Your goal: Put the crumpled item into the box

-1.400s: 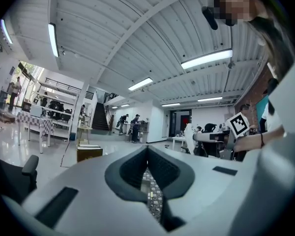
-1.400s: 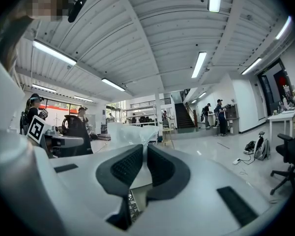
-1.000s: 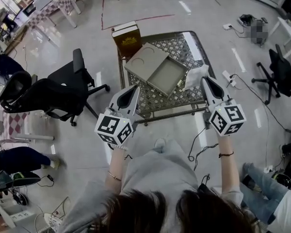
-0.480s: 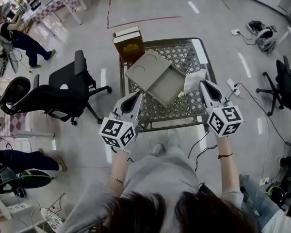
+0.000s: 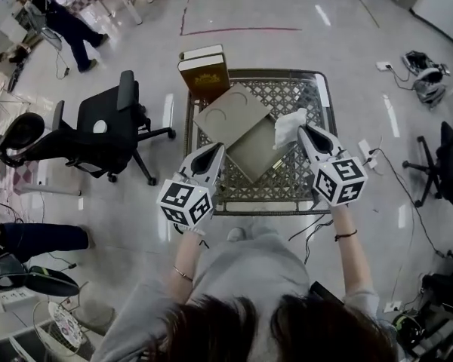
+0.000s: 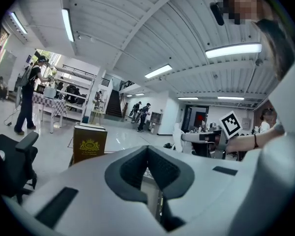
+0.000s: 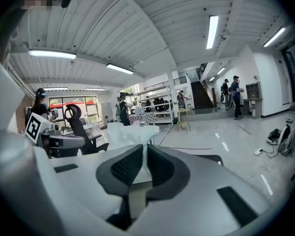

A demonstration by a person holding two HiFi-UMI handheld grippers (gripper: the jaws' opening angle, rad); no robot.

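Note:
A crumpled white item (image 5: pixel 287 124) hangs pinched in my right gripper (image 5: pixel 302 132), just over the right edge of the open grey box (image 5: pixel 255 151), whose lid (image 5: pixel 228 114) lies flipped open to the left. In the right gripper view the white item (image 7: pixel 128 132) bulges out past the fingertips, and the right gripper (image 7: pixel 145 154) is shut on it. My left gripper (image 5: pixel 217 151) hovers at the box's near left corner. Seen in its own view, the left gripper (image 6: pixel 148 148) is shut with its tips touching and nothing between them.
The box lies on a metal lattice table (image 5: pixel 287 179). A tall brown book-like carton (image 5: pixel 204 72) stands at its far left corner, the same carton (image 6: pixel 88 145) showing in the left gripper view. A black office chair (image 5: pixel 109 127) is left of the table. Cables and gear (image 5: pixel 426 74) lie on the floor at right.
Both grippers have moved forward and slightly down over the table. The white item, held the whole time, has travelled from the table's right side toward the box's right edge.

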